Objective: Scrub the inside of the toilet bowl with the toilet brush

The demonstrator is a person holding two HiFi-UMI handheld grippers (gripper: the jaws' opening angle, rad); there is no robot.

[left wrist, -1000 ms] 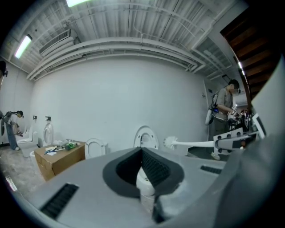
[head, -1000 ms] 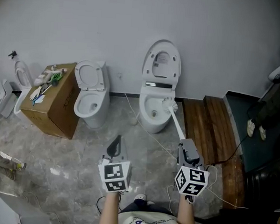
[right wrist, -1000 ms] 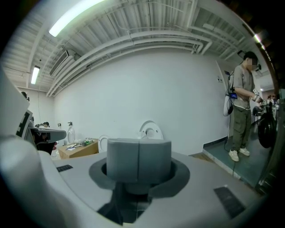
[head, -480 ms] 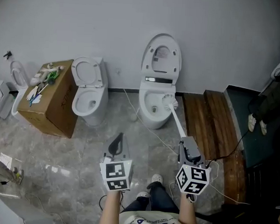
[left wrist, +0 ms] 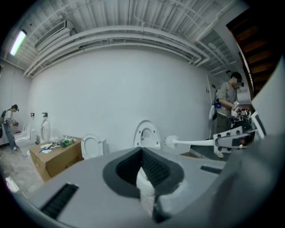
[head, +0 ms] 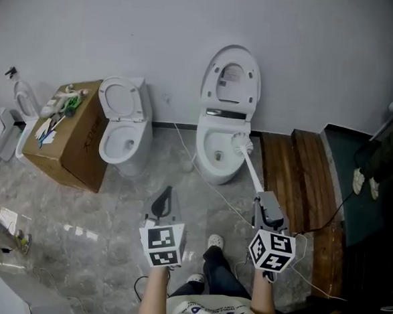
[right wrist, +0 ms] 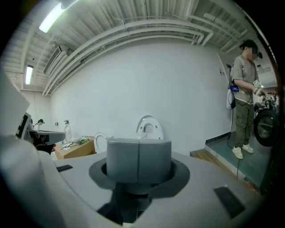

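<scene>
A white toilet (head: 218, 151) stands against the wall with its lid (head: 232, 75) raised. The toilet brush's white head (head: 242, 144) sits at the bowl's right rim, and its long white handle (head: 251, 173) slants back into my right gripper (head: 264, 199), which is shut on it. The right gripper view shows the grey pads (right wrist: 139, 153) pressed together, with the brush hidden behind them. My left gripper (head: 165, 199) hovers over the floor left of the bowl, shut and holding nothing. The left gripper view shows the brush (left wrist: 171, 142) beside the toilet (left wrist: 147, 133).
A second open toilet (head: 123, 131) stands to the left, next to a cardboard box (head: 70, 137) with small items on top. Wooden steps (head: 296, 173) lie right of the bowl. A white cable (head: 201, 180) crosses the floor. A person (right wrist: 245, 98) stands at the far right.
The head view has shifted slightly and the wearer's shoes have come into sight below. The brush head stays at the bowl's right rim; both grippers hold much the same pose.
</scene>
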